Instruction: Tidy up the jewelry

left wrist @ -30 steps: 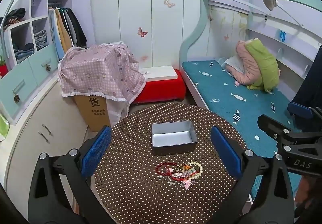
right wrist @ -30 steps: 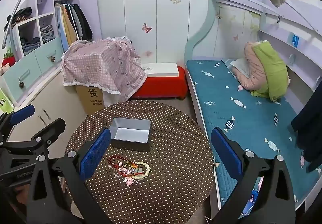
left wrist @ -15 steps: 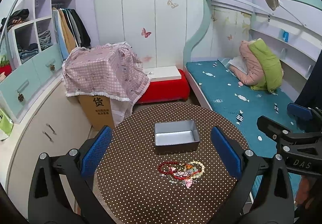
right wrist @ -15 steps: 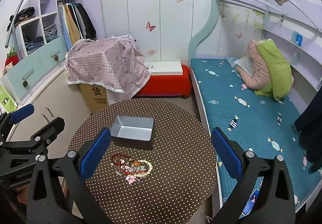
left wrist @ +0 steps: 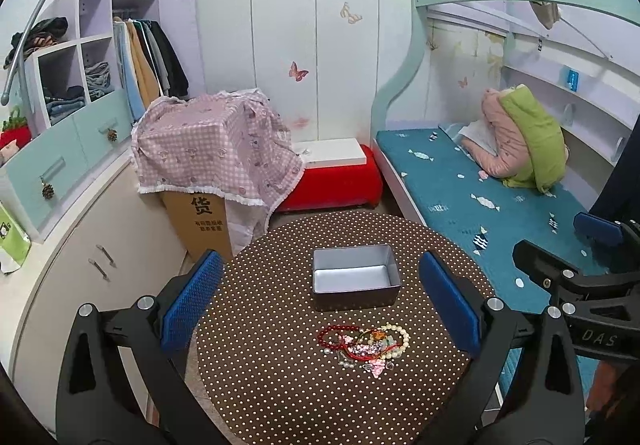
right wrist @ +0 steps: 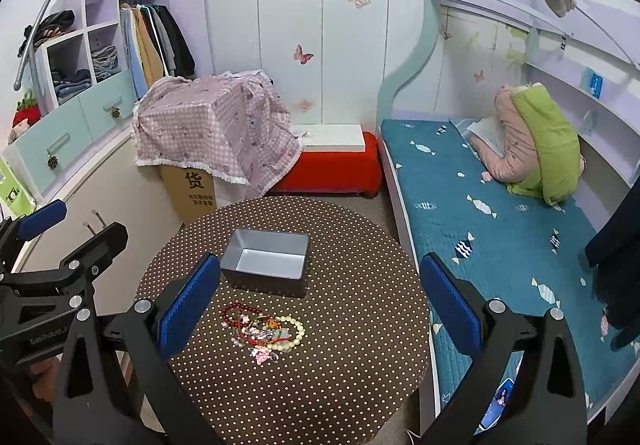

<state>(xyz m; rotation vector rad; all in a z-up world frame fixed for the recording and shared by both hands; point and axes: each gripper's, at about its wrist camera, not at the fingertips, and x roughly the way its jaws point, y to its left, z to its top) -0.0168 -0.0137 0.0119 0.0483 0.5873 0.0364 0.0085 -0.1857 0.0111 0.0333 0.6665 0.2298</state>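
One metal tin [left wrist: 356, 279], one jewelry pile [left wrist: 364, 343], one round table [left wrist: 280, 385], two hand-held grippers.

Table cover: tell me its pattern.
The table cover is dark brown with small pale polka dots, clearest in the left wrist view.

Cardboard box [left wrist: 202, 223] draped with a pink checked cloth [left wrist: 212, 149]; red bench [left wrist: 332, 185] placed beside it; pink and green bedding [left wrist: 520, 141] piled on the teal mattress [left wrist: 460, 197].

My blue-padded black left gripper [left wrist: 320, 305] frames a brown white-dotted round tablecloth [left wrist: 280, 385], grey metal tin [left wrist: 356, 281], and red, cream and pink bead jewelry [left wrist: 364, 341] at lower centre.
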